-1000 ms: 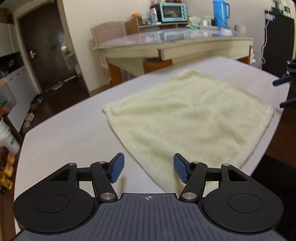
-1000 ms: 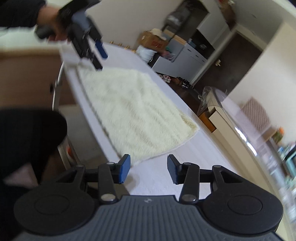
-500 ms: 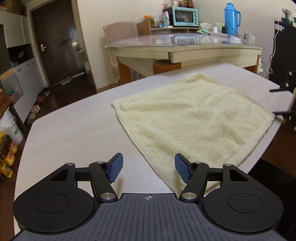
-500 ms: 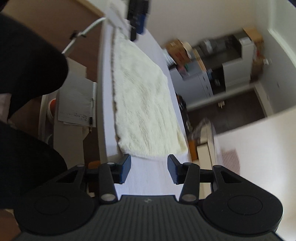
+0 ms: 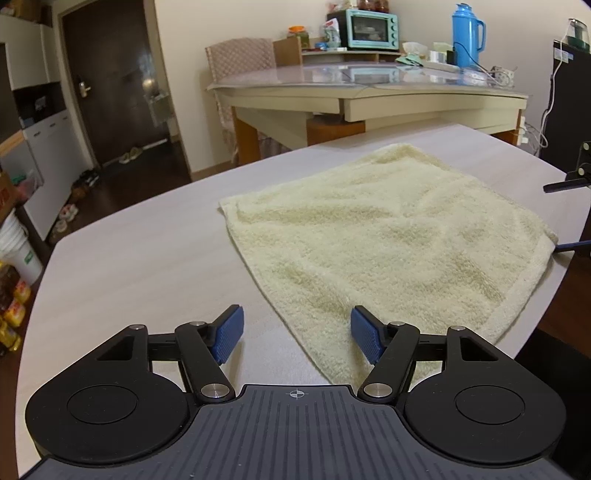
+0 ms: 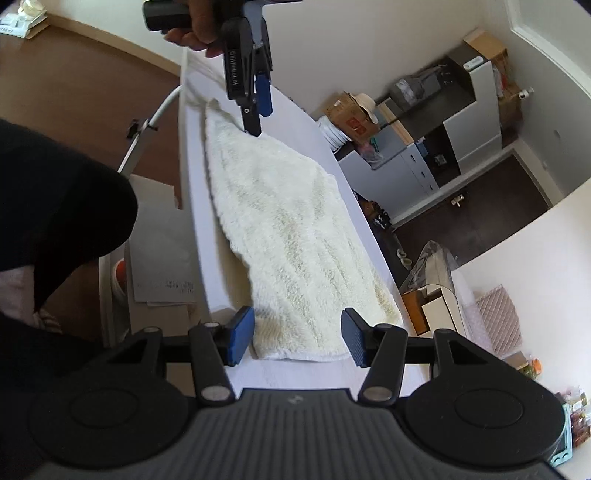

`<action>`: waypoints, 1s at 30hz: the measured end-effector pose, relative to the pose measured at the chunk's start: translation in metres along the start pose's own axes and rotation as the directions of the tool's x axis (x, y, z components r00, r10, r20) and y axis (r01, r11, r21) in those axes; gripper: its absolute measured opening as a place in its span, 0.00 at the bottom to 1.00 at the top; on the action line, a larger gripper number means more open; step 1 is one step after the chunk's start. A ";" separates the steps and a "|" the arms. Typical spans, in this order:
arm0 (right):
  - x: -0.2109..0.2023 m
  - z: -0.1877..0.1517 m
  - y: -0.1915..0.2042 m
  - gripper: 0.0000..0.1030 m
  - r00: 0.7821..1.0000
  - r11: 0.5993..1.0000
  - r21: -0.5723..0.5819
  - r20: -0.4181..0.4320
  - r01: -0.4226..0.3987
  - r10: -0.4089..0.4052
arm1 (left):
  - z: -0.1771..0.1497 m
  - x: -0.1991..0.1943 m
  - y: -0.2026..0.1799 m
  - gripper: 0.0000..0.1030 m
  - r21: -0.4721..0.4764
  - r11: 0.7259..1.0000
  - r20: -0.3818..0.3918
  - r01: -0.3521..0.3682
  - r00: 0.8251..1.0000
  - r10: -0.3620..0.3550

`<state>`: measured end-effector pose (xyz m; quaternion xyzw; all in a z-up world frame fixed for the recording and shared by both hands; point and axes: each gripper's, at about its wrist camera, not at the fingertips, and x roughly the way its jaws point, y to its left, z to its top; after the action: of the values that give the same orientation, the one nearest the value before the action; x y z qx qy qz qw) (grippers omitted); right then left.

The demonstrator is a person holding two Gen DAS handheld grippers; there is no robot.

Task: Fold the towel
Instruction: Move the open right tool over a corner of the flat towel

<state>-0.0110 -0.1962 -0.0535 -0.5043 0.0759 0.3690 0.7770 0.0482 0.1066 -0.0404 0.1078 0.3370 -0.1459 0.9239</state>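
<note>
While the towel (image 5: pixel 384 236) lies spread flat on the pale worktop (image 5: pixel 140 280), filling the centre and right of the left wrist view, the left gripper (image 5: pixel 297 334) hangs at the bottom of that frame with its blue fingers (image 5: pixel 229 332) standing apart. One finger is over bare worktop, the other over the towel's near corner, and neither presses on the cloth. At the right edge of this view the tips of the right gripper (image 5: pixel 565 216) show, one above the towel's right corner and one just beside its hem. In the right wrist view the towel (image 6: pixel 295 236) runs from the upper left down to the bottom centre, close along the worktop's (image 6: pixel 192 221) edge. The right gripper (image 6: pixel 297 338) sits at the bottom, its fingers (image 6: pixel 242 338) opening, with the towel's near end lying between them but not pinched. At the top of this frame a hand (image 6: pixel 192 27) holds the left gripper (image 6: pixel 255 99) just above the towel's far corner. A dark sleeve (image 6: pixel 55 206) fills the left side.
</note>
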 end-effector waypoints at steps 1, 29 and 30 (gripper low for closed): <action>0.000 0.000 -0.002 0.57 1.000 1.000 0.005 -0.002 0.002 -0.002 | 0.002 -0.001 -0.002 0.68 0.002 1.000 0.003 0.005 1.000 -0.005; 0.028 0.003 -0.006 0.76 0.999 0.955 -0.294 -0.023 0.033 -0.041 | 0.009 0.016 -0.022 0.73 0.041 0.998 0.005 0.046 0.999 -0.046; 0.028 0.005 -0.005 0.76 1.000 0.955 -0.296 -0.007 0.024 -0.027 | 0.009 0.016 -0.022 0.73 0.040 0.998 0.005 0.046 0.999 -0.046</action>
<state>0.0108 -0.1790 -0.0605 -0.6178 0.0179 0.3633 0.6971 0.0579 0.0803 -0.0463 0.1179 0.3336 -0.1741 0.9190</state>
